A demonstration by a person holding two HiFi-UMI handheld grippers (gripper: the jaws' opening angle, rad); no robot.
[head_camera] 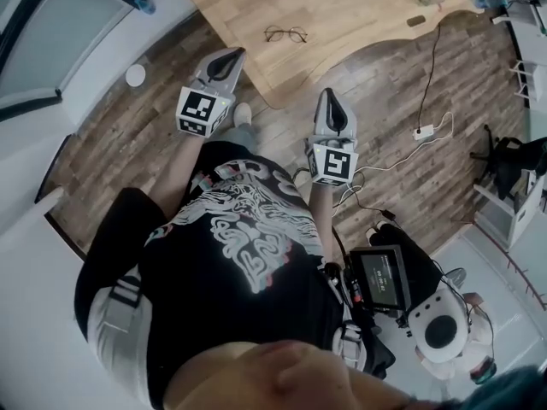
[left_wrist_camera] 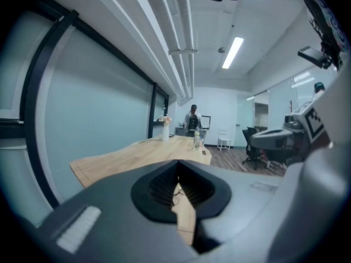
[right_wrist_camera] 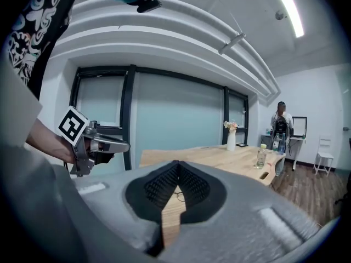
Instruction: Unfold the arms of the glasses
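Note:
The thin wire-framed glasses [head_camera: 285,34] lie on the pale wooden table [head_camera: 359,7], well in from its curved near edge. Both grippers hang over the wood floor short of the table and point toward it. My left gripper [head_camera: 232,54] is shut and empty, below and left of the glasses. My right gripper [head_camera: 331,96] is shut and empty too, below and right of them. In the right gripper view the glasses [right_wrist_camera: 179,195] show small through the slit under the closed pads [right_wrist_camera: 164,188]. In the left gripper view the pads [left_wrist_camera: 162,188] meet with nothing between them.
On the table's far end stand a white vase [right_wrist_camera: 231,139] and a water bottle [right_wrist_camera: 261,158]. A person [right_wrist_camera: 280,126] stands far behind. A power strip [head_camera: 425,131] with cables lies on the floor at the right. A glass wall [left_wrist_camera: 93,119] runs along the left.

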